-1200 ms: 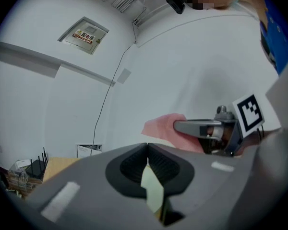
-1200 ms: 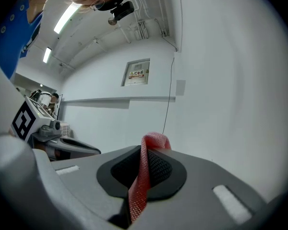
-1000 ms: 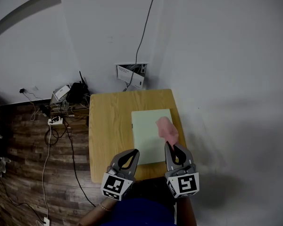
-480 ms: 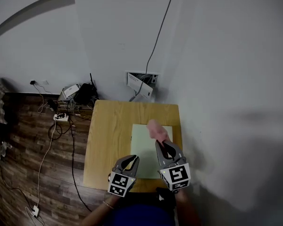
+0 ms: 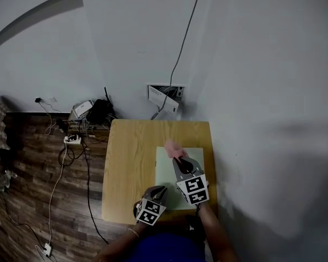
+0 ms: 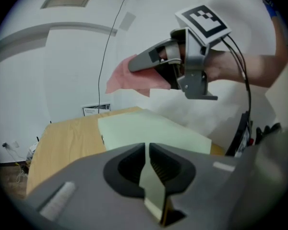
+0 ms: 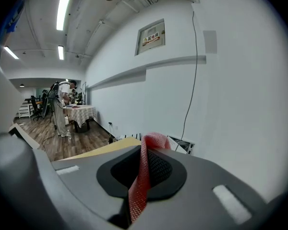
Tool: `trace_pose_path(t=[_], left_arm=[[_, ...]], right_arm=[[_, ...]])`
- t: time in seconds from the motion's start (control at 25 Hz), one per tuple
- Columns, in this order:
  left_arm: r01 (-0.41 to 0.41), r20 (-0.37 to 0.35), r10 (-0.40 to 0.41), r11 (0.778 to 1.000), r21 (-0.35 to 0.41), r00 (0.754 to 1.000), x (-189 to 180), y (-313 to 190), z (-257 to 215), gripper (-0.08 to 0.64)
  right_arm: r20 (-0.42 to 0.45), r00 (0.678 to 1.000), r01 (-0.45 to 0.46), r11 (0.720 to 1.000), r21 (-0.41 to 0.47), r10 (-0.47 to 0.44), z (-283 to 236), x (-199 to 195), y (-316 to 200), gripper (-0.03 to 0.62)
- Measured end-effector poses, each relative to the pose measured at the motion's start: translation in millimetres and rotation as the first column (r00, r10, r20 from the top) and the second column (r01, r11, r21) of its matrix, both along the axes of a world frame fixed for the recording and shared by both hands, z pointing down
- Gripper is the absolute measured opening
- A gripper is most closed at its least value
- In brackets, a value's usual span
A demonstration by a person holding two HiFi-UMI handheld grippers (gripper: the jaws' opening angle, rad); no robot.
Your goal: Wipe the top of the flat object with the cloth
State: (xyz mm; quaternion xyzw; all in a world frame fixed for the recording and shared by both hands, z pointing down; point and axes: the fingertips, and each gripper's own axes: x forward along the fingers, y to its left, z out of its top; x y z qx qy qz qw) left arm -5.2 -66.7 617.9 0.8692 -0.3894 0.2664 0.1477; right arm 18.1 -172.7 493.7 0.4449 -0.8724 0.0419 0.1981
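right gripper [image 7: 146, 150] seen clamped on pink mesh cloth [image 7: 138, 188]; cloth held raised above pale green flat rectangular board [image 5: 165, 174], apart from it. board laid flat on light wooden table [image 5: 128, 162], toward right side. left gripper [image 6: 147, 146] jaws just opened to narrow slit, nothing between them; held over board's near left corner.

My left gripper [image 5: 158, 190] and right gripper [image 5: 179, 161] are grey. Each bears a black-white marker cube [image 5: 192, 189]. My top [image 5: 164, 250] is blue.
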Motion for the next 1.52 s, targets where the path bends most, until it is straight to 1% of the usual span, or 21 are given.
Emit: trace_pose_path(t=[0.24,0.4,0.52,0.64,0.72,0.8,0.92,1.08,1.24,1.52], left_arm=[[-0.083,0.022,0.085,0.995,-0.061,0.996,-2,7,20,0.041],[-0.091,0.044,0.096,0.992,-0.092,0.994,-8,7,31,0.040],[-0.103,0.059,0.109,0.991,-0.087,0.992,-10,8,35,0.029],[-0.125,0.082,0.130,0.990,-0.073,0.988,-10,9,38,0.025],[-0.148,0.115,0.153,0.987,-0.056,0.981,-8,8,38,0.023],[-0.154,0.138,0.159,0.987,-0.050,0.978,-7,8,39,0.023],[-0.138,0.129,0.145,0.988,-0.063,0.981,-7,7,39,0.023],[-0.144,0.145,0.152,0.987,-0.066,0.978,-8,8,41,0.023],[-0.128,0.138,0.136,0.990,-0.067,0.981,-9,6,40,0.023],[-0.117,0.142,0.124,0.991,-0.060,0.982,-9,6,40,0.023]], right_arm=[[-0.067,0.997,0.030,0.996,-0.079,-0.035,38,-19,-19,0.015],[-0.114,0.991,0.055,0.992,-0.112,-0.068,57,-30,-29,0.015],[-0.139,0.986,0.074,0.986,-0.149,-0.095,74,-38,-34,0.015],[-0.192,0.974,0.090,0.979,-0.182,-0.125,93,-44,-39,0.015],[-0.220,0.966,0.090,0.974,-0.207,-0.136,106,-46,-44,0.015],[-0.257,0.955,0.088,0.970,-0.225,-0.146,119,-48,-48,0.015],[-0.321,0.932,0.090,0.964,-0.249,-0.170,138,-52,-53,0.015],[-0.373,0.906,0.098,0.957,-0.274,-0.200,158,-59,-56,0.015],[-0.354,0.917,0.089,0.958,-0.271,-0.185,160,-61,-59,0.015],[-0.321,0.923,0.119,0.950,-0.288,-0.212,160,-58,-59,0.014]])
